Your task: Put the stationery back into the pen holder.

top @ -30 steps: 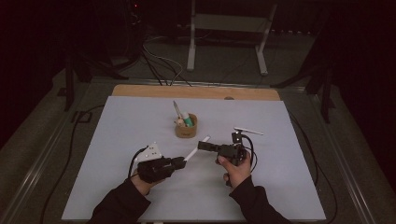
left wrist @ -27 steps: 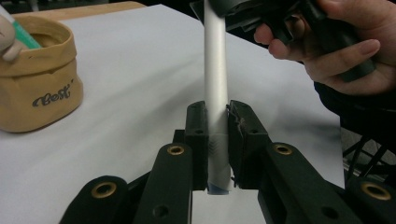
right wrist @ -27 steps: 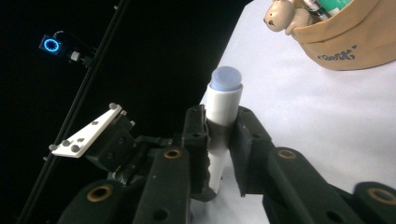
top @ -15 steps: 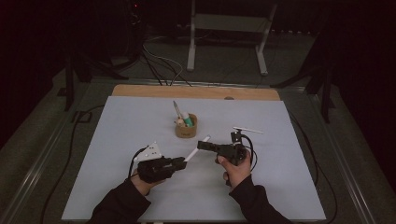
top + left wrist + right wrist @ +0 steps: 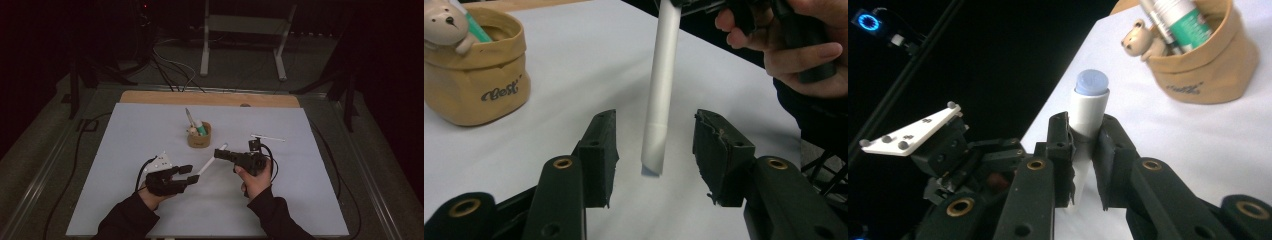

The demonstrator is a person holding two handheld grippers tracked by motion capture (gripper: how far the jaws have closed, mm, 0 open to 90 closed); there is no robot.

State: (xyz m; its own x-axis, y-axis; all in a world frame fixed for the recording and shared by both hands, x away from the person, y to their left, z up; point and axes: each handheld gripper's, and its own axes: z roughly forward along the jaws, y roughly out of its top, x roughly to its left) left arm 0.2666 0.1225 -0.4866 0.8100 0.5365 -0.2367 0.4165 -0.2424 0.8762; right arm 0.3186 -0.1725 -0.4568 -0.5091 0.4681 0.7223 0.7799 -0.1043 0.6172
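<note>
Tan pouch mid-table holds green-and-white tube, grey pen, possibly metal, small bear figure on rim. Right gripper clamped on white pen; pen tip between spread jaws of left gripper, untouched. White stick lies apart.

High view: dim room w/ near-black surroundings, the pale surface the only lit area, evenly lit from above w/ faint soft shadows, image grainy and low in detail. Left gripper view: brighter, white tube and nearer jaws fairly sharp, tan pouch a bit soft, small shadow under the tube tip. Right gripper view: surface nearly blown out at right vs. black background at left, a blue ring light glowing top left, pouch slightly blurred.
</note>
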